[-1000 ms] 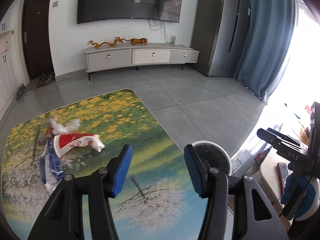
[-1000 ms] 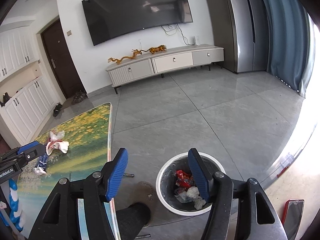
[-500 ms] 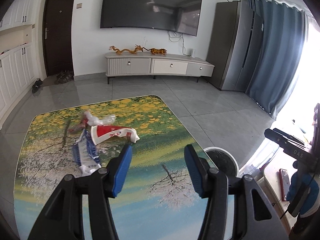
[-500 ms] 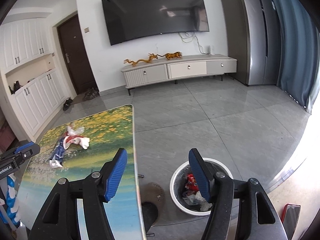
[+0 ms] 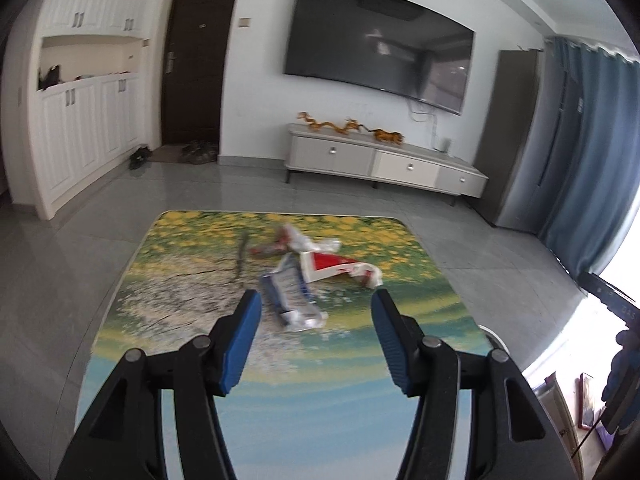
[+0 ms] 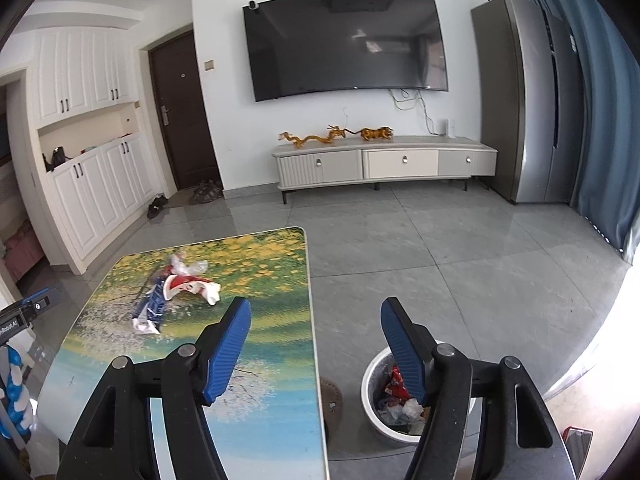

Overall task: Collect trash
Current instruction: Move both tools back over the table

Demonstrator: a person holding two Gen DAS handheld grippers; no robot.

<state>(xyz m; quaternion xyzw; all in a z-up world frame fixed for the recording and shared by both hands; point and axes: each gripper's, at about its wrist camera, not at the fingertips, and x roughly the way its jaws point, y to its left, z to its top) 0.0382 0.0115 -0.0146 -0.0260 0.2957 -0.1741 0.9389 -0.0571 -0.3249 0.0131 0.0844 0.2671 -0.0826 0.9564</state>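
Wrappers lie in a heap on the printed tabletop (image 5: 304,420): a red and white wrapper (image 5: 340,266) (image 6: 188,284), a blue and white wrapper (image 5: 292,300) (image 6: 150,308), and a clear crumpled one (image 5: 308,242) behind them. My left gripper (image 5: 316,320) hovers over the table just short of the blue wrapper, its jaws opening with nothing pressed between them. My right gripper (image 6: 316,328) hangs above the table's right edge, jaws opening and empty. A white bin (image 6: 370,392) with trash inside stands on the floor below the right gripper.
Grey tiled floor (image 6: 460,260) stretches to a low TV cabinet (image 6: 384,162) under a wall TV. A fridge (image 6: 524,100) and blue curtain (image 6: 612,120) stand at the right, white cupboards (image 6: 88,184) and a dark door at the left. A phone (image 6: 578,444) lies near the bin.
My left gripper has swung left over the table, so the wrappers now sit just ahead of its jaws. The right gripper has risen and swung left too. Both jaws have widened slightly.
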